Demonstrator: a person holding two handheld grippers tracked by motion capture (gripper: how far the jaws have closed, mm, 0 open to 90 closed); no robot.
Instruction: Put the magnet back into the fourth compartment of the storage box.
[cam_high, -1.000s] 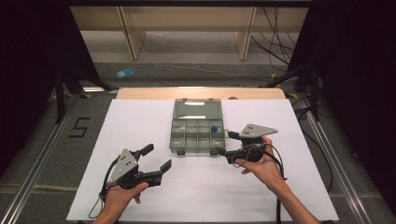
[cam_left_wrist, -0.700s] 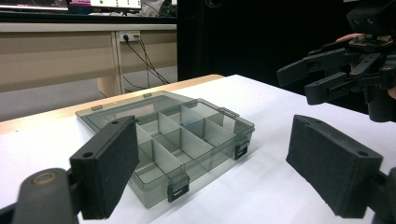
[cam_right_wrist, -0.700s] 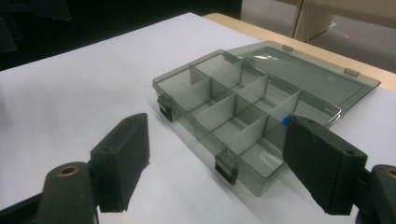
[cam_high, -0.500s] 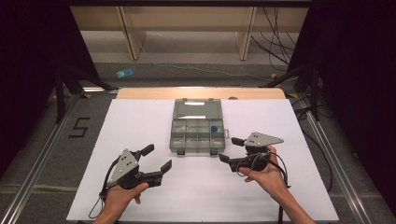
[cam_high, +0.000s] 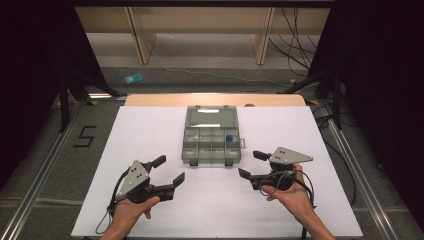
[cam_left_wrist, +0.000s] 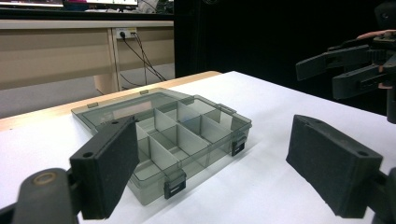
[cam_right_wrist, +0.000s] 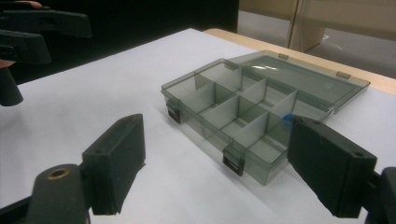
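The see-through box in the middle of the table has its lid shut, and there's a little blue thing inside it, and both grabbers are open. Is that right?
Not quite: the lid of the box is open, lying flat behind it, as the high view shows. The rest holds: a little blue thing sits in one compartment, and the left gripper and right gripper are both open.

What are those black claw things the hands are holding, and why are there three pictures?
Those are grippers: pinching tools with two black jaws. A person holds one in each hand, the left gripper and the right gripper. Both are open and hold nothing.

One picture is taken from a camera high above the white table. The other two come from little cameras riding on each gripper, looking out along its jaws.

On the table lies a clear grey box with small compartments, its lid folded back open. A small blue thing sits in one compartment; I cannot tell what it is.
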